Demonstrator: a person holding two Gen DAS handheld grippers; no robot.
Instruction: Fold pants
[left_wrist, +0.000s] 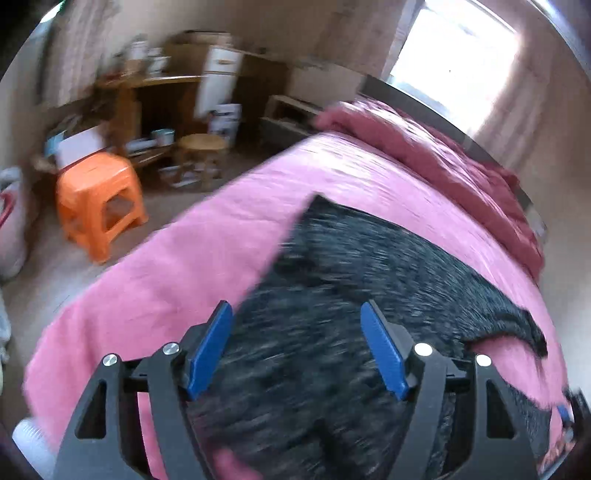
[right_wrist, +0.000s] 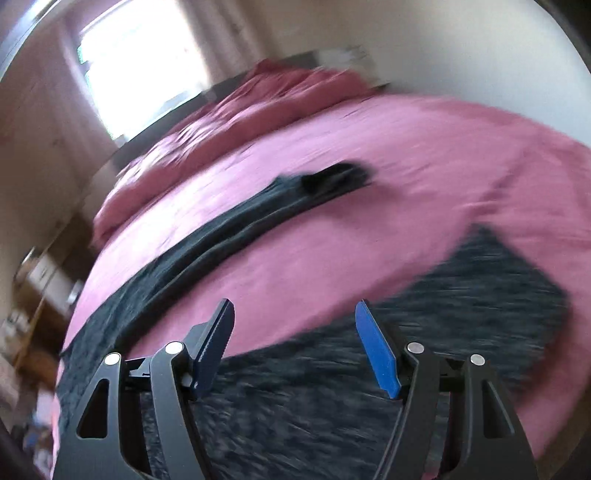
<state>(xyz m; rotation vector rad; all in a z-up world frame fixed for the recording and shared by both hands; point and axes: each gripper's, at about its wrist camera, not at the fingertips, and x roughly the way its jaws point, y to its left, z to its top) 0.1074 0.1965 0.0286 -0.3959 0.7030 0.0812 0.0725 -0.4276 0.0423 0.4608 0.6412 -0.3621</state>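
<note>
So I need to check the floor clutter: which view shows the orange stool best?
The left wrist view: the orange stool stands on the floor beside the pink bed, fully visible though blurred. The right wrist view does not show it.

We're looking at pants (left_wrist: 332, 369) in a dark, fuzzy, matt cloth with a speckled, heathered grain, lying on a soft matt pink bed sheet (left_wrist: 184, 258). Both grippers, left (left_wrist: 296, 347) and right (right_wrist: 295, 347), have matt black plastic frames, smooth blue pads (left_wrist: 384, 350) and shiny metal pins. The orange stool (left_wrist: 99, 199) looks like glossy moulded plastic, the round stool (left_wrist: 201, 146) like wood.
</note>
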